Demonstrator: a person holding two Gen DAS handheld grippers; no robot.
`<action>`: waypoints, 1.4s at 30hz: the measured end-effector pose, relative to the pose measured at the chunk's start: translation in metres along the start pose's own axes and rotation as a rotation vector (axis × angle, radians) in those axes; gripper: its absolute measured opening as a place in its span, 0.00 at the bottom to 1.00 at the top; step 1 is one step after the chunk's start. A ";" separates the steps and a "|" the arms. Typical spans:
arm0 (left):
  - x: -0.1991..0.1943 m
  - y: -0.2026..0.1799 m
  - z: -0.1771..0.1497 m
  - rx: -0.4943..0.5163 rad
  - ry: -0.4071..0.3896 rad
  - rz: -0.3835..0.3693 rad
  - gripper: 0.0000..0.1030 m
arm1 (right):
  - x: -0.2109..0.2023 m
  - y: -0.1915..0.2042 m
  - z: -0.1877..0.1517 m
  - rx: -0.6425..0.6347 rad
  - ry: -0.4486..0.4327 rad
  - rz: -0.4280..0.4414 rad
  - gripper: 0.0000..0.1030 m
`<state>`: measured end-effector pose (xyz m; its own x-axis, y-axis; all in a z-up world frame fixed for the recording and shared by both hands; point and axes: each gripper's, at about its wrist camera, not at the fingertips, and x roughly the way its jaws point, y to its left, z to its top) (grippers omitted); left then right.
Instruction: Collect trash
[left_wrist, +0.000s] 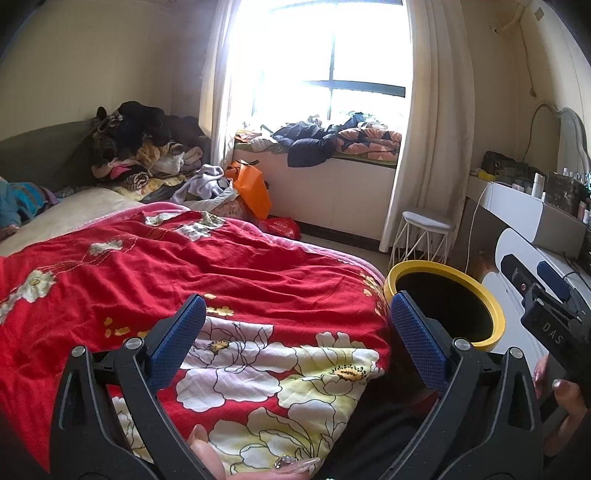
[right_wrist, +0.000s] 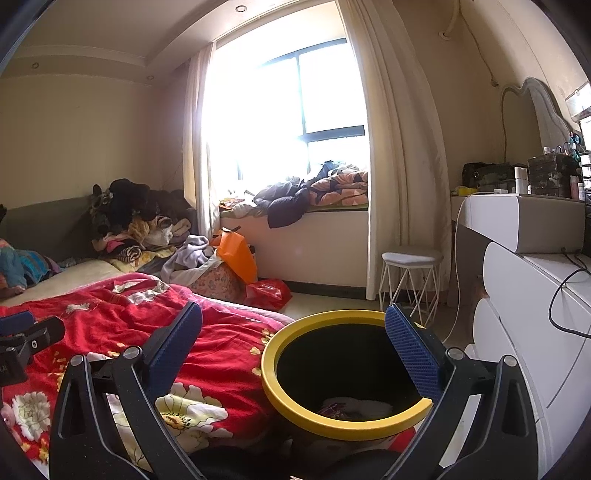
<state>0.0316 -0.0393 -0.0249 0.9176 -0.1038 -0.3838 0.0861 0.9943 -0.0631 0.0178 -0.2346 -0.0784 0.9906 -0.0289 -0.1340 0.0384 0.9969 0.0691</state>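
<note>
- Left gripper (left_wrist: 297, 325) is spread wide with nothing between its blue pads, hovering over the red floral quilt (left_wrist: 207, 280) on the bed.
- Right gripper (right_wrist: 293, 338) is just as wide and just as empty, poised above the yellow-rimmed bin (right_wrist: 275, 387).
- That bin sits tight against the bed's edge, between the quilt and the white dresser (right_wrist: 524, 306); in the left wrist view it shows just right of the quilt's corner.
- Down inside the bin's dark interior lies some crumpled trash (right_wrist: 354, 406), pale with a bit of red; what it is exactly, I cannot tell.
- On the quilt's far end, scraps of crumpled paper (left_wrist: 192, 225) lie scattered, well away from both grippers.
- Beyond the bed: an orange bag (right_wrist: 238, 254), a red plastic bag (right_wrist: 267, 293) on the floor, and a white wire stool (right_wrist: 410, 280) by the curtain.
</note>
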 end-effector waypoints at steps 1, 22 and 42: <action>0.000 0.000 0.000 -0.001 -0.001 0.000 0.90 | 0.000 0.000 0.000 0.000 0.000 -0.001 0.94; -0.003 0.000 0.002 -0.007 -0.010 0.002 0.90 | 0.000 0.001 0.000 -0.001 -0.003 0.000 0.94; -0.001 -0.004 0.005 -0.006 -0.010 -0.007 0.90 | -0.001 0.001 -0.001 -0.002 -0.005 0.001 0.94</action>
<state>0.0318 -0.0433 -0.0195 0.9209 -0.1106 -0.3738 0.0902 0.9933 -0.0717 0.0171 -0.2332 -0.0789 0.9912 -0.0283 -0.1289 0.0373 0.9970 0.0677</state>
